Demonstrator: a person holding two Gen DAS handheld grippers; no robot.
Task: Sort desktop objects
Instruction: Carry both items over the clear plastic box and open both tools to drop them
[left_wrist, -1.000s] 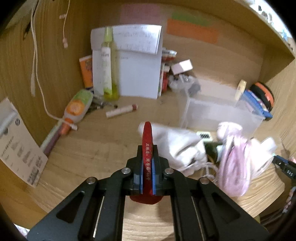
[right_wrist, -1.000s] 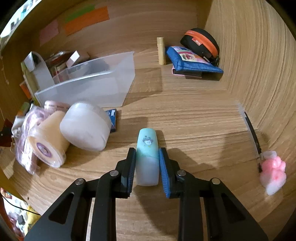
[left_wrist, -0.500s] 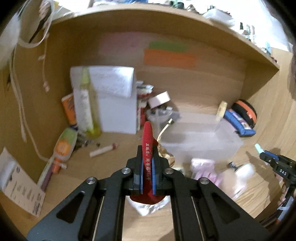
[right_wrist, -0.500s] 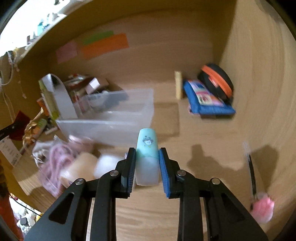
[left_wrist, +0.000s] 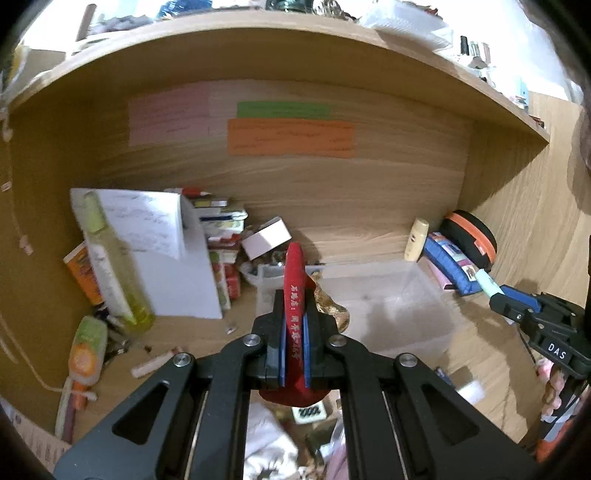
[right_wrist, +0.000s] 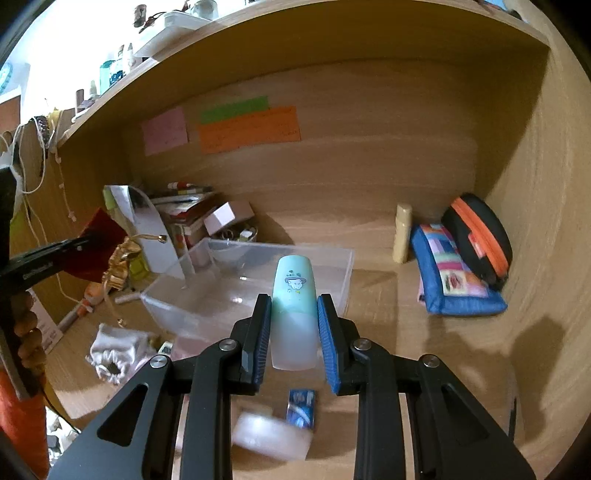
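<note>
At six o'clock of the left wrist view, the left gripper (left_wrist: 294, 343) is clamped tight on a flat red pouch (left_wrist: 295, 295) standing on edge between its blue pads, gold ribbon (left_wrist: 328, 306) trailing at its right. Just beyond, toward twelve o'clock, a clear plastic bin (left_wrist: 388, 295) sits on the wooden desk (left_wrist: 192, 347). At nine o'clock a yellow-green bottle (left_wrist: 110, 258) leans against a white paper stand (left_wrist: 173, 266). At three o'clock the right gripper (left_wrist: 496, 295) enters, holding a mint tube.

Low in the right wrist view, at six o'clock, the right gripper (right_wrist: 293, 325) is closed on the mint tube (right_wrist: 293, 306), upright between its pads. The clear plastic bin (right_wrist: 332, 266) lies just behind it. At three o'clock a blue patchwork pouch (right_wrist: 454, 284) rests against a black and orange case (right_wrist: 480, 232). At nine o'clock the left gripper (right_wrist: 86, 242) holds the red pouch (right_wrist: 98, 247).
</note>
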